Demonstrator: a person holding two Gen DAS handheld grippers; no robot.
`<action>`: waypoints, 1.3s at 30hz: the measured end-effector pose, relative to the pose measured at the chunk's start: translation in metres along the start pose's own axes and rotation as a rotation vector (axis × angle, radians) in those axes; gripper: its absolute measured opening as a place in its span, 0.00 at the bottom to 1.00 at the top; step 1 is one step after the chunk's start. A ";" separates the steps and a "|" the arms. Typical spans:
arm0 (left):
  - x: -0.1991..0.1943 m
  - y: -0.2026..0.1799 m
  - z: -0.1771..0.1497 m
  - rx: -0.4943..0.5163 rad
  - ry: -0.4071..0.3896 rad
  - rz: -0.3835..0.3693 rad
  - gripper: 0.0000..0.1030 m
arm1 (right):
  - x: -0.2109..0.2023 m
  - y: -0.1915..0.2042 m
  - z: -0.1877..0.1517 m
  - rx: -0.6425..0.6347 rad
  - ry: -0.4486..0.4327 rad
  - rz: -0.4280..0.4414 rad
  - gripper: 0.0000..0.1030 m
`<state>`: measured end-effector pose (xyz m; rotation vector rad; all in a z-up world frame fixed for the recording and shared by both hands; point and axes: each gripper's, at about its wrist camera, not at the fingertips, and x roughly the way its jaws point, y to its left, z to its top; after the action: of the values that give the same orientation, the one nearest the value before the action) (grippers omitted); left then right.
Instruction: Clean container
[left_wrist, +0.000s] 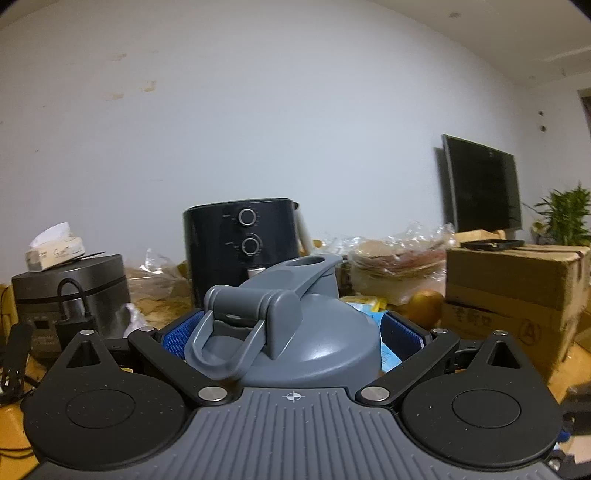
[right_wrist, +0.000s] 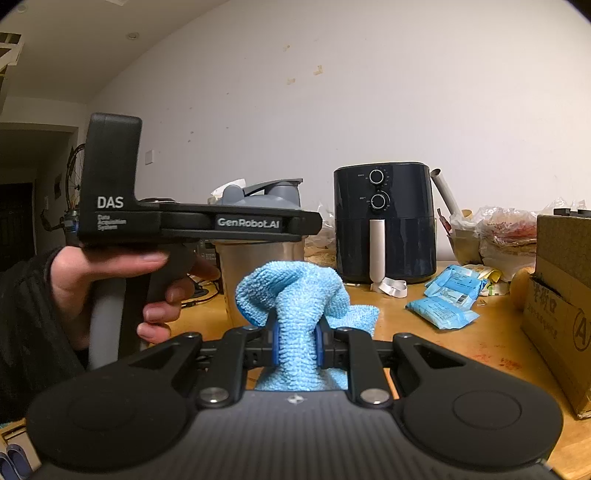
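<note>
Between the blue pads (left_wrist: 400, 328) of the left claw (left_wrist: 291, 332) sits the container (left_wrist: 314, 332), a shaker bottle with a grey flip lid and carry loop, clamped at its lid. From the right wrist view its translucent body (right_wrist: 255, 269) stands upright above the wooden surface (right_wrist: 461, 343), beside the person's hand (right_wrist: 122, 280). The right claw (right_wrist: 297, 343) is nearly closed, pinching a light blue cloth (right_wrist: 295, 295) (bunched above the pads). A black air fryer (right_wrist: 384, 221) stands behind.
</note>
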<state>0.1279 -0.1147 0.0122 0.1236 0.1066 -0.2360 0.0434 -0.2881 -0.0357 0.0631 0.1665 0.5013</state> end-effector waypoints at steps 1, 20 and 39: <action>0.000 -0.001 0.000 -0.009 0.000 0.011 1.00 | 0.000 0.000 0.000 0.001 0.000 -0.001 0.15; 0.009 -0.010 0.003 -0.108 0.021 0.177 1.00 | 0.002 -0.001 -0.001 0.002 0.006 -0.005 0.15; 0.014 -0.017 0.003 -0.105 0.036 0.238 0.92 | -0.002 -0.004 -0.001 0.010 0.002 -0.007 0.15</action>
<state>0.1375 -0.1345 0.0119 0.0350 0.1390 0.0094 0.0433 -0.2929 -0.0367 0.0717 0.1708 0.4938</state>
